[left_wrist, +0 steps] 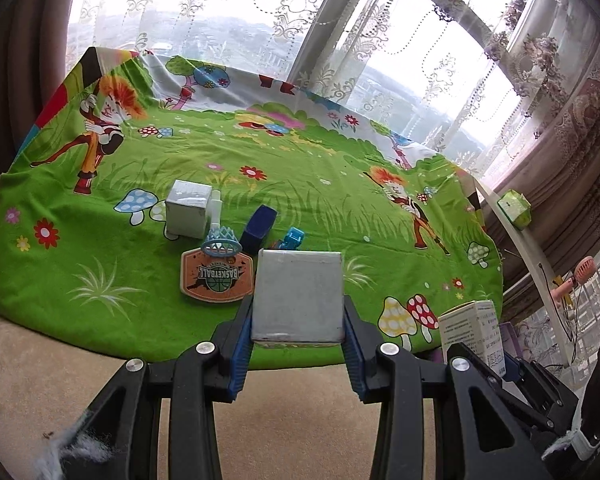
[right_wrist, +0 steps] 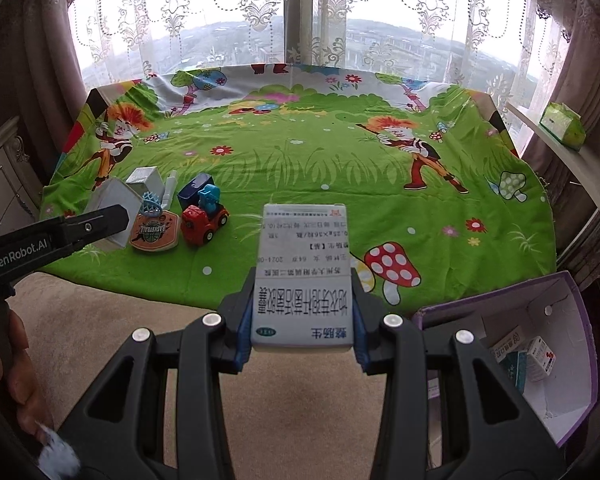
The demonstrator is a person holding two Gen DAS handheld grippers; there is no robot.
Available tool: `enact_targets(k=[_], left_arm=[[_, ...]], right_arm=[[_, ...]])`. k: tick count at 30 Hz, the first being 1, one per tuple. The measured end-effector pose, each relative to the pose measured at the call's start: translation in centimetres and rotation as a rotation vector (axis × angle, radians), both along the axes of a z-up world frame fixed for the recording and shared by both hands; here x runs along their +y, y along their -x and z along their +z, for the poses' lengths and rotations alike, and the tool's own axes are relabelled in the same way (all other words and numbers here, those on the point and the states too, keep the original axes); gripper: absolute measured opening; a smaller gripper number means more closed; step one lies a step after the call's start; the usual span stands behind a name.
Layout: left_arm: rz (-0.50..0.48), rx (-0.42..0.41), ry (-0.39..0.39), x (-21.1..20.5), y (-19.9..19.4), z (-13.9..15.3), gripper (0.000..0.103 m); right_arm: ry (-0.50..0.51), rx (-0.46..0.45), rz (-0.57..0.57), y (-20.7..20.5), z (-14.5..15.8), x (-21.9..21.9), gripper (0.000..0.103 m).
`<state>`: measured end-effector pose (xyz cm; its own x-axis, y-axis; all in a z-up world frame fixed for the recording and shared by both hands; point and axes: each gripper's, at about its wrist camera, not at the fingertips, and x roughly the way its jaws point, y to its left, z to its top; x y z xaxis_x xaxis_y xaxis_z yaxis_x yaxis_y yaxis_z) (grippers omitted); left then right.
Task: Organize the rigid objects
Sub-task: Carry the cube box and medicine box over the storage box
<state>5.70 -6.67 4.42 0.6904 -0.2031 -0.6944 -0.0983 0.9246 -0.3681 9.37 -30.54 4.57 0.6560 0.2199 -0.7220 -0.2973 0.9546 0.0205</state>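
Observation:
My left gripper (left_wrist: pixel 298 320) is shut on a plain grey-white box (left_wrist: pixel 300 296), held above the near edge of the green cartoon cloth (left_wrist: pixel 260 160). My right gripper (right_wrist: pixel 303 316) is shut on a white medicine box (right_wrist: pixel 304 272) with printed text, also above the cloth's near edge. On the cloth lie a second grey box (left_wrist: pixel 188 210), a toy basketball hoop board (left_wrist: pixel 217 276), a dark blue box (left_wrist: pixel 259 226) and a toy car (right_wrist: pixel 202 220). The left gripper with its box shows at the left of the right wrist view (right_wrist: pixel 112 216).
An open purple-edged cardboard box (right_wrist: pixel 572 364) holding several small medicine boxes sits at the lower right on beige carpet. A green tissue pack (right_wrist: pixel 562 124) lies on a white ledge at right. Lace curtains and windows stand behind the cloth.

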Motion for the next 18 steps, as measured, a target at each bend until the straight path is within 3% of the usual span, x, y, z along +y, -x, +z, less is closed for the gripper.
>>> enact_targets(k=[5, 18], left_arm=[[-0.101, -0.007, -0.013, -3.2, 0.5, 0.5, 0.041], [-0.418, -0.028, -0.001, -11.7, 1.0, 1.6, 0.041]], right_arm=[[-0.014, 0.01, -0.045, 1.7, 0.1, -3.3, 0.044], [-0.012, 0.045, -0.292, 3.4, -1.0, -14.7, 0.044]])
